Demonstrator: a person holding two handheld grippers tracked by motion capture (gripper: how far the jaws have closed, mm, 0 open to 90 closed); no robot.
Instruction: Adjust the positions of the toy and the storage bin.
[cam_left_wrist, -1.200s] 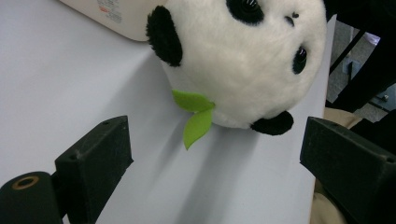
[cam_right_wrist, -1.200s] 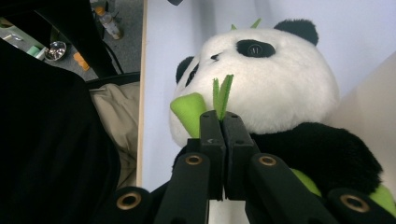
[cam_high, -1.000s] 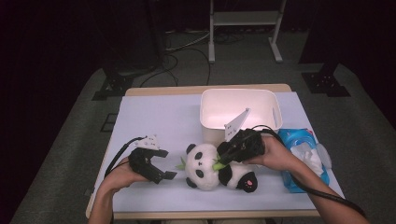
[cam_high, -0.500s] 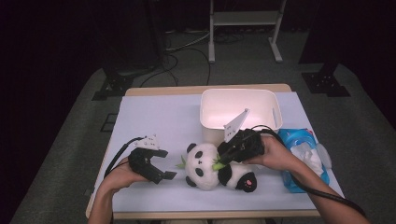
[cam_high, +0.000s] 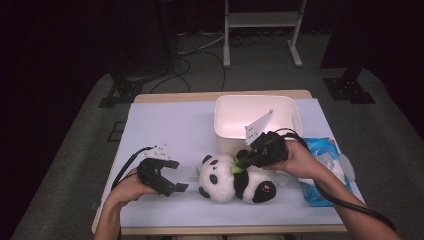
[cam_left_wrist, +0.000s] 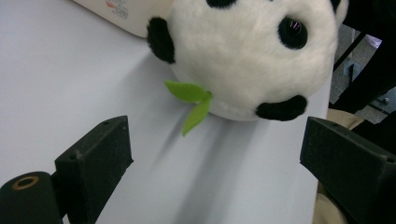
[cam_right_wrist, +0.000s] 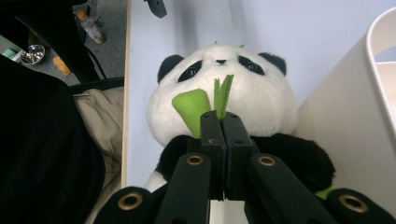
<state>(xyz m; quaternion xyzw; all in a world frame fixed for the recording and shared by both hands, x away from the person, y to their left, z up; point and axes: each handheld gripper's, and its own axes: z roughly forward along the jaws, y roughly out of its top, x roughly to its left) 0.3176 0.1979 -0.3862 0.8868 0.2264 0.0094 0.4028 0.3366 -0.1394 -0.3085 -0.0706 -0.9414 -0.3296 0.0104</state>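
Note:
A black and white panda plush (cam_high: 225, 181) lies on the light table cover, head toward my left gripper. My right gripper (cam_high: 239, 167) is over its chest. In the right gripper view the jaws of the right gripper (cam_right_wrist: 222, 122) are pressed together, and thin green felt leaf strips (cam_right_wrist: 222, 95) stick out from between them beside a broader green leaf (cam_right_wrist: 190, 105) on the panda (cam_right_wrist: 261, 100). My left gripper (cam_high: 177, 175) rests open on the table just left of the head. In the left gripper view the left gripper (cam_left_wrist: 219, 156) has wide jaws facing the panda's head (cam_left_wrist: 247, 51) and a small green leaf (cam_left_wrist: 192, 100), touching neither.
A white plastic bin (cam_high: 290, 106) stands behind the panda, close to my right hand. A blue packet (cam_high: 327, 150) lies at the right edge of the table. The near table edge runs just below both hands.

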